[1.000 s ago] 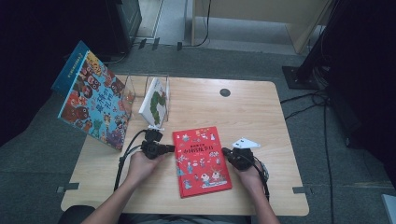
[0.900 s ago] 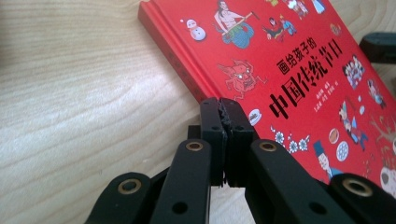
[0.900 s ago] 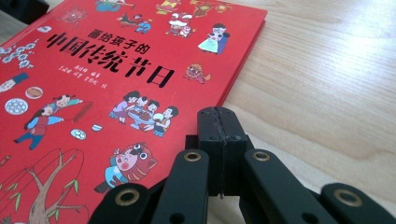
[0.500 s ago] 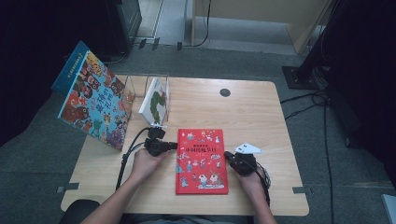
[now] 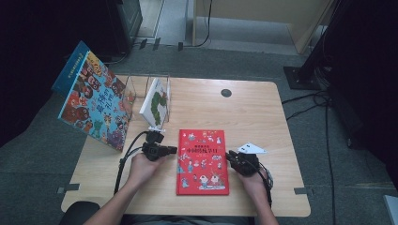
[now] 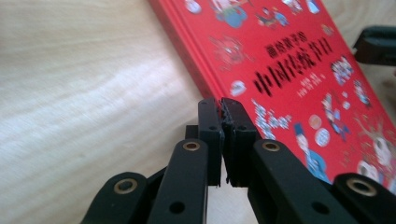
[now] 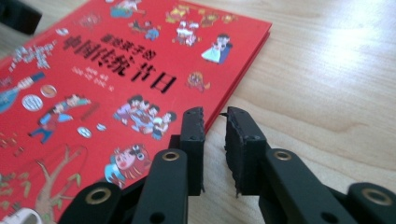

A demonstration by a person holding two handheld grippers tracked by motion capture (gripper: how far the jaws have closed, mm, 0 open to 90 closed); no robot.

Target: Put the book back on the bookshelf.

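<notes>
**Red picture book flat on table between two grippers**

The red book (image 5: 202, 161) lies face up near the table's (image 5: 253, 108) front edge. The left gripper (image 5: 170, 150), jaws together, sits at its left edge. The right gripper (image 5: 230, 157), at its right edge, has jaws slightly apart, just opening, gripping nothing.

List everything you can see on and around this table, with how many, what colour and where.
red book: one, red, flat on the table between the grippers
big picture book: one, blue with many colours, leaning at the table's left edge
white and green book: one, upright in the clear rack
clear rack: one, see-through, back left
table: one, light wood
left gripper: one, black, jaws shut, at the red book's left edge
right gripper: one, black, jaws just opening, nothing between them, at the book's right edge
</notes>
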